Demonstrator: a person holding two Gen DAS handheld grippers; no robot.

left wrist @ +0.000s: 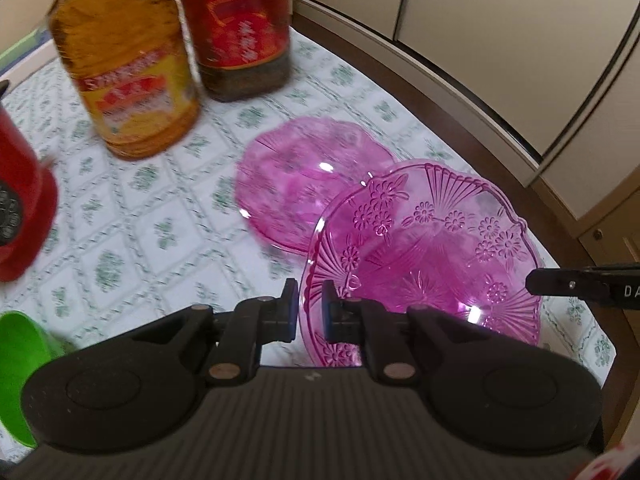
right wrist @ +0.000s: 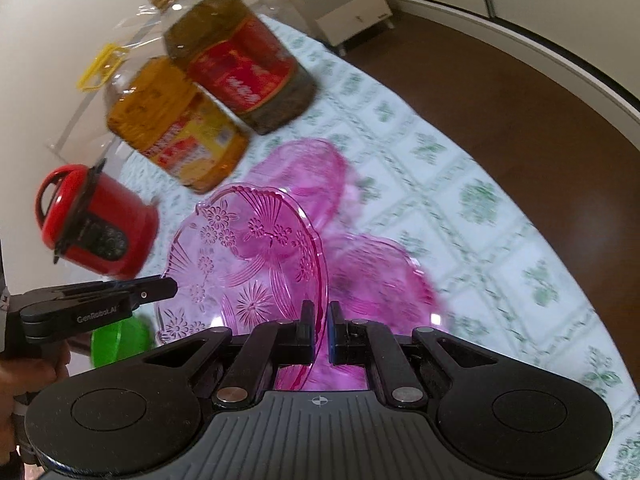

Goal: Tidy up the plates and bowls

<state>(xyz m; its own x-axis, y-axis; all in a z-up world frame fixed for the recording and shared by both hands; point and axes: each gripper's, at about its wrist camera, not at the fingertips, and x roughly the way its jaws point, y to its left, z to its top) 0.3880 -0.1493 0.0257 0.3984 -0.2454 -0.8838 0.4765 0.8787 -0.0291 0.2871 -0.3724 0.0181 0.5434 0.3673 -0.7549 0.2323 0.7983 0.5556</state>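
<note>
Left wrist view: the left gripper [left wrist: 309, 312] is clenched on the rim of a pink glass plate [left wrist: 424, 248], 1 pad on each face of the near edge. The plate is patterned with flowers and fans and sits tilted above the tablecloth [left wrist: 132, 208]. The right gripper's tip [left wrist: 568, 284] meets the plate's far rim from the right. A 2nd pink plate [left wrist: 304, 180] lies flat on the cloth just behind the held one, blurred. Behind it stand 2 oil bottles: a yellow-label bottle [left wrist: 132, 80] and a red-label bottle [left wrist: 240, 28]. A red pot [left wrist: 20, 208] is at the left edge, a green bowl [left wrist: 16, 356] at lower left.

Right wrist view: the right gripper [right wrist: 321, 332] is clenched on the same plate [right wrist: 248, 256], rim between the pads. The left gripper [right wrist: 160, 290] grips the opposite rim, a hand [right wrist: 36, 372] below it. 2 more pink plates lie on the cloth, 1 behind [right wrist: 320, 172] and 1 to the right [right wrist: 380, 276], both blurred. The bottles [right wrist: 180, 128] [right wrist: 244, 64], pot [right wrist: 100, 224] and bowl [right wrist: 120, 340] appear at left.
</note>
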